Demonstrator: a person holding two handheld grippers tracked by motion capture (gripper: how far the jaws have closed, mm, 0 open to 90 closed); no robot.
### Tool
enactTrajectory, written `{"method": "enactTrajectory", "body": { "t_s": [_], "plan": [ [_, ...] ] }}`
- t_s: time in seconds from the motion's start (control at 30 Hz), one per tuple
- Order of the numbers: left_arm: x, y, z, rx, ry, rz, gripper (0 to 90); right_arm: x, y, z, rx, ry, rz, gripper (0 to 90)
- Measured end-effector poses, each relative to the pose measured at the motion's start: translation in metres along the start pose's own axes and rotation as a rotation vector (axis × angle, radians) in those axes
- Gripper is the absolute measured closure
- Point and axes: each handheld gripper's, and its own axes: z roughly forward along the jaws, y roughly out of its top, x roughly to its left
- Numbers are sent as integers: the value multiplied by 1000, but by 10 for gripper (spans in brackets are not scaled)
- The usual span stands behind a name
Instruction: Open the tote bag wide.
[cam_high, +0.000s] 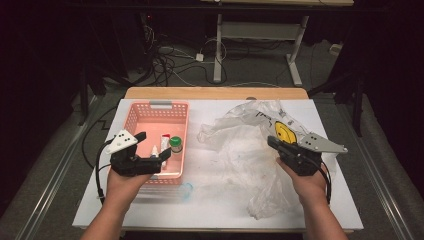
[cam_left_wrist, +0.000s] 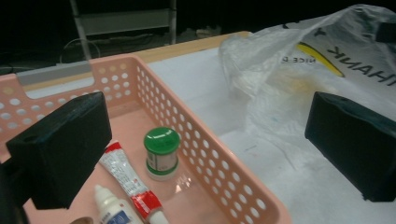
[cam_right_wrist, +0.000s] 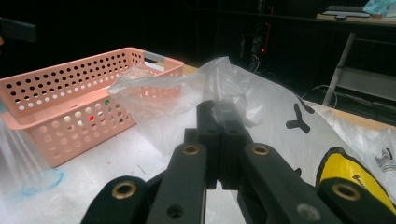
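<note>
The plastic bag (cam_high: 250, 150) is thin, clear and crumpled, printed with a yellow round face and black lettering; it lies spread over the right half of the white-covered table (cam_high: 100, 210), reaching from near the far edge almost to the near edge. The right gripper (cam_high: 274, 143) has its two black jaws pressed together on a fold of the film near the bag's right side, and in the right gripper view the pinched plastic bunches up in front of the jaw tips (cam_right_wrist: 223, 116). Toward the left edge stands a pink plastic basket (cam_high: 131, 116), rectangular, its walls pierced with rows of round holes. Inside it lie a small round jar with a green lid (cam_left_wrist: 161, 151), a red-and-white tube (cam_left_wrist: 128, 179) and a white dropper bottle (cam_left_wrist: 112, 207). The left gripper (cam_high: 161, 156) hangs over the basket's near right part, its blocky black jaws wide apart and holding nothing.
</note>
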Motion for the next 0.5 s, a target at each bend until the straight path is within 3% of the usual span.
{"method": "enactTrajectory", "body": {
  "t_s": [0.1,0.23,0.37,0.43,0.5],
  "plan": [
    [9,5,12,30,-1,3,11,0,0,0,2,-2,-2,900],
    [28,8,30,93,3,-57,21,0,0,0,-2,-6,-1,900],
    [38,11,42,140,55,-66,50,-1,0,-1,-3,-3,-3,900],
    [43,14,47,162,59,-66,53,-1,0,-1,-2,-5,2,900],
    [48,14,51,178,59,-91,76,-2,0,-1,-3,-5,2,900]
  ]
}}
